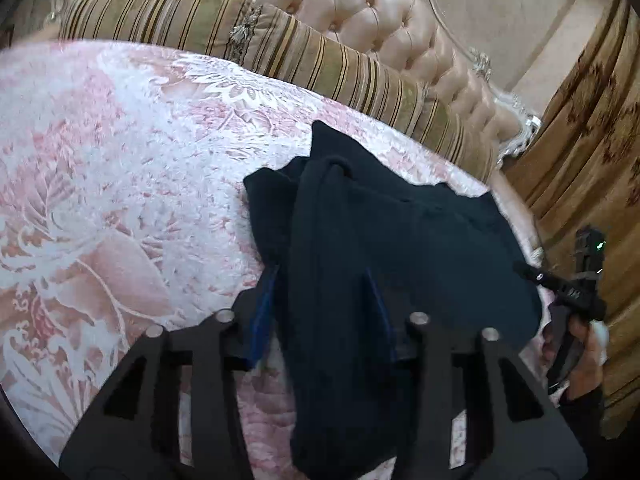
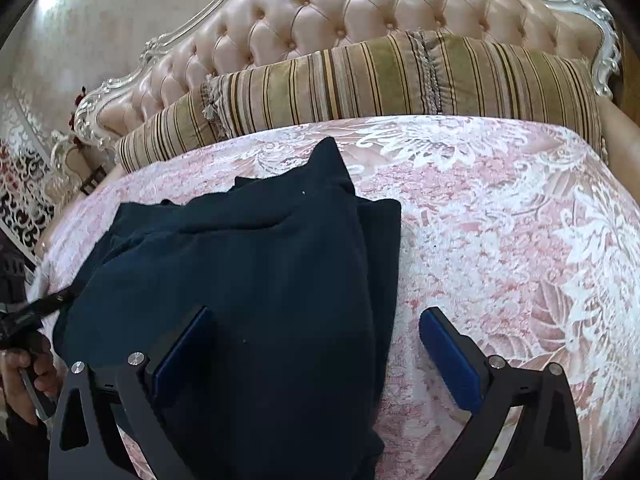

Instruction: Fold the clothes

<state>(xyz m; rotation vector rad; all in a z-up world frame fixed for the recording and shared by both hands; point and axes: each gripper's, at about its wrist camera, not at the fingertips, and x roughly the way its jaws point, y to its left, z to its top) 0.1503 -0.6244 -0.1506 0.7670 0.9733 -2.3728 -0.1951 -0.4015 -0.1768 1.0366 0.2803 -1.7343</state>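
Navy garment [image 2: 248, 264] looks soft and limp; take its folded edge. Left gripper [image 1: 320, 304] jaws pinch it; right gripper [image 2: 316, 344] jaws gape, holding nothing.

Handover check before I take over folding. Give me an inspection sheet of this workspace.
Surface: pink floral bedspread, flat.
Job's things: dark garment, partly folded, draped between both grippers.
Clutter: nothing seen.
Grippers: left gripper fingers either side of a garment fold, contact unclear; right gripper open, one blue pad clear of cloth.
Cables: nothing seen.
Surroundings: striped bolster, tufted headboard, curtain.
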